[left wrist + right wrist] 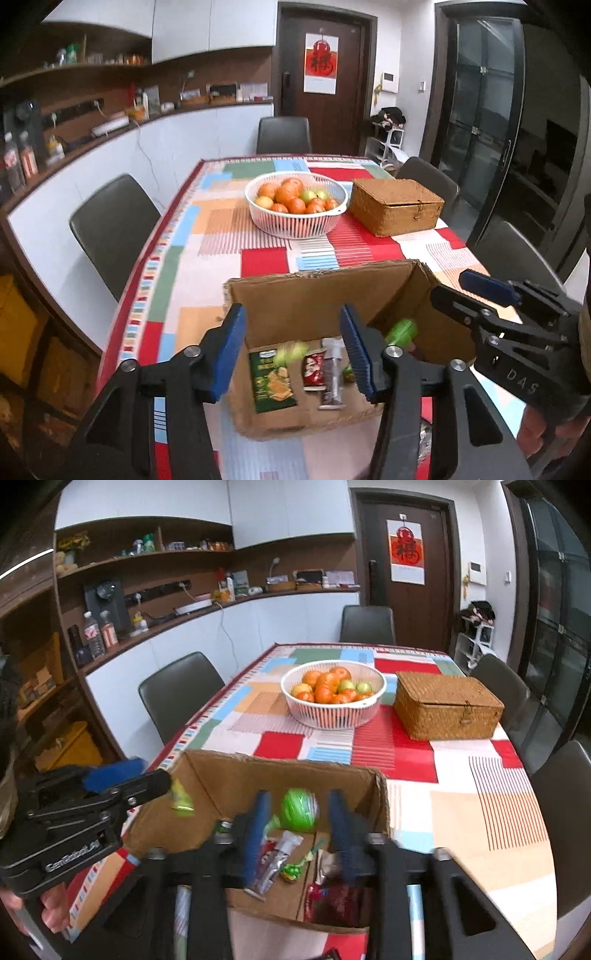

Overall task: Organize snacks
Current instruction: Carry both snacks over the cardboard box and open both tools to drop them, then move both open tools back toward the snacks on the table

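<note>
An open cardboard box (325, 295) (258, 775) stands on the near end of the table, and both grippers hover over it. My left gripper (293, 350) (147, 771) is open, with a small blurred yellow-green candy (293, 350) (181, 799) between and below its blue pads, touching neither. My right gripper (299, 830) (458, 286) is open too. A blurred round green snack (299, 810) (400, 330) sits in its gap, free of both pads. On the box floor lie a green chip packet (273, 384), a red packet (314, 369) and a silvery bar (332, 380).
Farther back on the patchwork tablecloth (258, 258) stand a white basket of oranges and apples (295, 206) and a shut wicker box (397, 206). Dark chairs (114, 225) ring the table. A counter with bottles runs along the left wall.
</note>
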